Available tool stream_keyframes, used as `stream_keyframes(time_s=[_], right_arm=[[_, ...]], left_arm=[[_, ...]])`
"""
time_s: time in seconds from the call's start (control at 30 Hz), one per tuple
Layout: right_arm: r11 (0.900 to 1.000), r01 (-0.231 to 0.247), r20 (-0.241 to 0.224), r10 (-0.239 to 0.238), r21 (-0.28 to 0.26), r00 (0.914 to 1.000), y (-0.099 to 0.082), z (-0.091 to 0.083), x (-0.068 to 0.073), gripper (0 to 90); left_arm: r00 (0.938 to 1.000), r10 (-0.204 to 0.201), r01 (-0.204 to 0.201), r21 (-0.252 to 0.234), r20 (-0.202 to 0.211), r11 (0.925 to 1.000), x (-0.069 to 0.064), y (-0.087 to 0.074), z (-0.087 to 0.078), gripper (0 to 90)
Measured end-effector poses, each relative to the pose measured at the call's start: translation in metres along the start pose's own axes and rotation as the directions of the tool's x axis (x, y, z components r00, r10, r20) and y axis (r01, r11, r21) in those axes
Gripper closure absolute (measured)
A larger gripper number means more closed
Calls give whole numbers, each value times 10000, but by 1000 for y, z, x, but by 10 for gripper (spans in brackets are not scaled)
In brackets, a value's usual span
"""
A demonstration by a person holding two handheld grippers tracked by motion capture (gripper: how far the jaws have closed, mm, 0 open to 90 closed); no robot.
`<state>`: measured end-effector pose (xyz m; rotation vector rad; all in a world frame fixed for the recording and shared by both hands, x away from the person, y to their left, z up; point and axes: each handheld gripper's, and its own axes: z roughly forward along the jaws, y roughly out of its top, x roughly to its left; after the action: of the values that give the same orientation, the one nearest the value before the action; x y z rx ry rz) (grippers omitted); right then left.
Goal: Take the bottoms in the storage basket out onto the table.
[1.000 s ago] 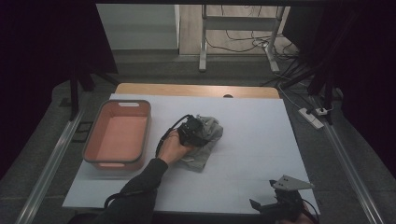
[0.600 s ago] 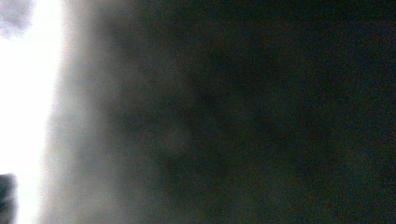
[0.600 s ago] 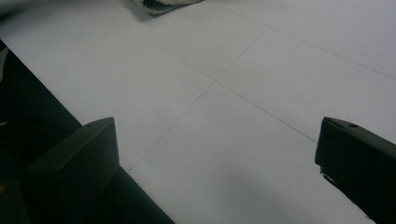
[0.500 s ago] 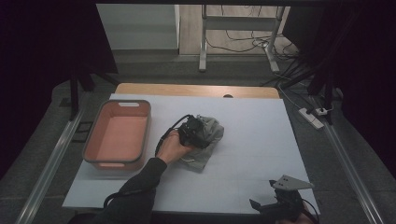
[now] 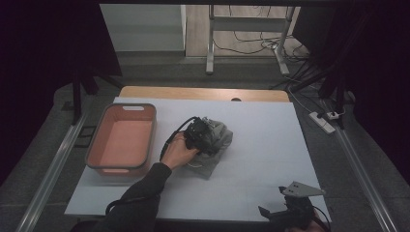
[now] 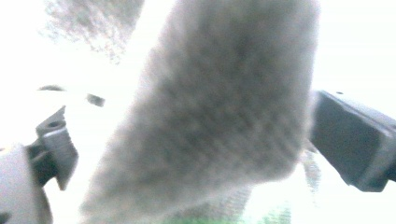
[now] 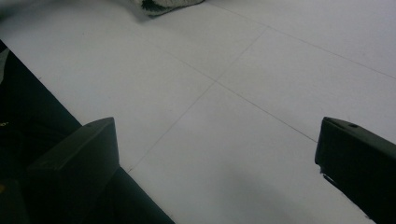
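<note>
White table (image 5: 270, 145) carries a grey cloth (image 5: 217, 140) at centre, pink basin (image 5: 99, 145) at nine o'clock. My left gripper (image 5: 199, 135) fingers have just been opening, cloth between them, ungripped. Right gripper (image 5: 290, 212), five o'clock, fingers wide.

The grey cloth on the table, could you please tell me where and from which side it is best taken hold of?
Probably at the raised fold on top of the grey cloth, coming down from above. It lies crumpled on the white table, so its flat edges give little to pinch. The left gripper is already there; its jaws have just been opening, with a fold between them, not pressed.
</note>
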<state>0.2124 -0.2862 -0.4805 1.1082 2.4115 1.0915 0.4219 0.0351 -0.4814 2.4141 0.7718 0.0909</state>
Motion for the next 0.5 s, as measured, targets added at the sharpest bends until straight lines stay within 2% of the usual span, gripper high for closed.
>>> stream_keyframes(time_s=[0.17, 0.2, 0.27, 0.5], right_arm=[[10000, -10, 3, 10, 2, 10000, 0, 0, 0, 0], [10000, -10, 3, 10, 2, 10000, 0, 0, 0, 0], [10000, -5, 7, 5, 5, 10000, 0, 0, 0, 0], [10000, -3, 16, 3, 19, 10000, 0, 0, 0, 0]], left_arm=[[9997, 218, -216, -133, 115, 9997, -2, -1, -5, 0], [9997, 218, -216, -133, 115, 9997, -2, -1, -5, 0], [9991, 221, -218, -70, 375, 9997, -1, -2, -5, 0], [9980, 273, -269, -78, 567, 9996, -1, -5, -8, 0]])
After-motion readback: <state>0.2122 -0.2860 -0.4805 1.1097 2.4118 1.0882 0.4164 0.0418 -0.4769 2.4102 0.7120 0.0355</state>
